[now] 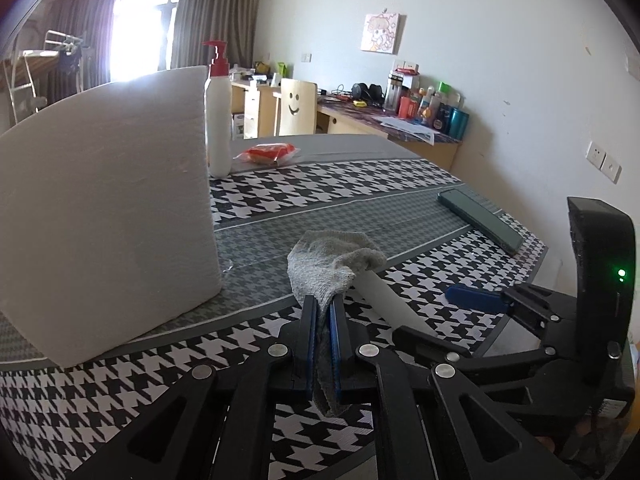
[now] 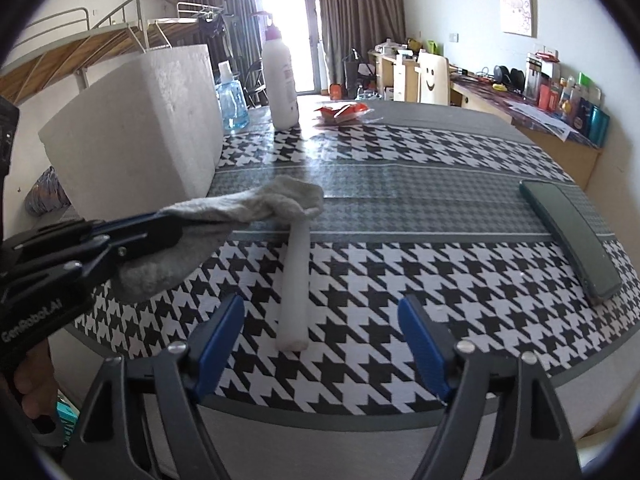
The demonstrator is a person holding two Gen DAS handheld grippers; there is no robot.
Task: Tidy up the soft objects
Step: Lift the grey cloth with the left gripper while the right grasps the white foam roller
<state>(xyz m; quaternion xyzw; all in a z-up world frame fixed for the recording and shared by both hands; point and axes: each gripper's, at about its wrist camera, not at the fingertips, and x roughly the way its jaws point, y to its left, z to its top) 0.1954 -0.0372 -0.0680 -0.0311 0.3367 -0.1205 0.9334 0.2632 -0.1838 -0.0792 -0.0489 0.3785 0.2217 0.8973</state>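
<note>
At lower centre of the left view, the left gripper [image 1: 323, 312] clenched a grey sock [image 1: 332, 264] draped over a white rod [image 2: 295, 280] on the table [image 2: 400, 208]. Low in the right view, the right gripper [image 2: 322, 328] stood released around the rod's near end. Pulling the sock off seemed underway; next, probably pin the rod.

sock [image 1: 332, 264]: grey knitted cloth, fuzzy, matt;
rod [image 2: 296, 280]: white, smooth, waxy-looking;
tablecloth [image 2: 400, 280]: houndstooth, slight sheen;
foam block [image 1: 100, 200]: white, grainy, matt;
phone [image 2: 572, 232]: dark, glossy
</note>
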